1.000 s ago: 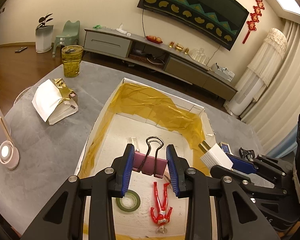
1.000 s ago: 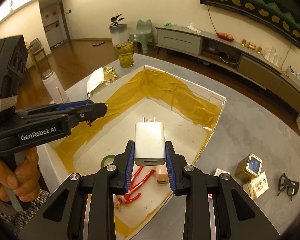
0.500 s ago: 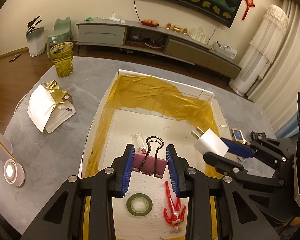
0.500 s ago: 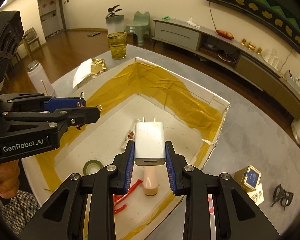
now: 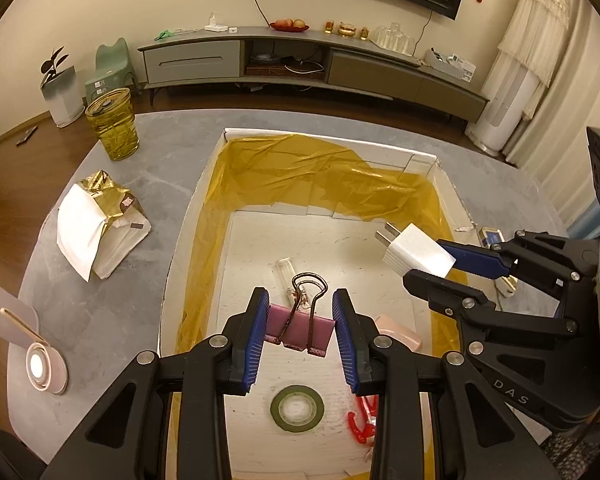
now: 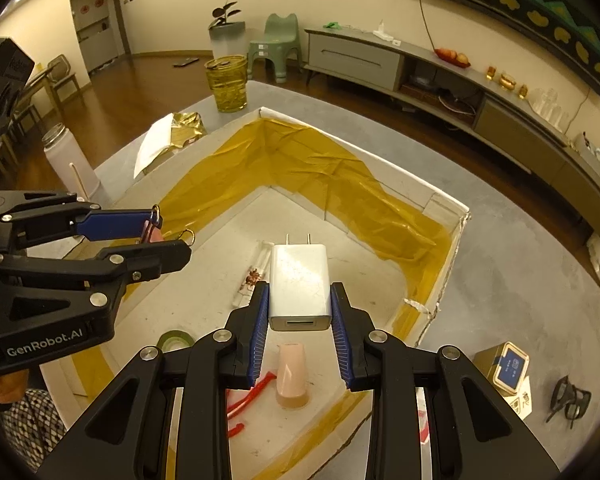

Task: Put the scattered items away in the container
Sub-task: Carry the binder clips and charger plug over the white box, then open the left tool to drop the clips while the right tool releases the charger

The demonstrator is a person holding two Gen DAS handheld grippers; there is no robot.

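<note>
A white cardboard box [image 5: 192, 216] [image 6: 448, 256] lined with yellow film sits on the grey table. My left gripper [image 5: 300, 332] [image 6: 168, 232] is shut on a pink binder clip [image 5: 300, 330], held above the box floor. My right gripper [image 6: 300, 312] [image 5: 432, 268] is shut on a white charger plug [image 6: 298, 280] [image 5: 414, 254], prongs forward, also over the box. Inside the box lie a green tape roll [image 5: 297, 408] [image 6: 175, 340], a red toy figure [image 5: 362, 420] [image 6: 248, 396], a pink bottle [image 6: 291, 376] [image 5: 400, 336] and a clear tube [image 5: 286, 276] [image 6: 256, 272].
Left of the box are a gold-and-white wrapper [image 5: 100, 220], a yellow glass [image 5: 114, 124] and a white bottle [image 6: 70, 160]. Right of it stand a small gold tin [image 6: 502, 368] and black glasses [image 6: 568, 398]. A hand [image 6: 4, 384] holds the left gripper.
Both grippers have moved forward over the box interior, still holding the clip and the plug. The pink bottle and clear tube have come into view beneath them.
</note>
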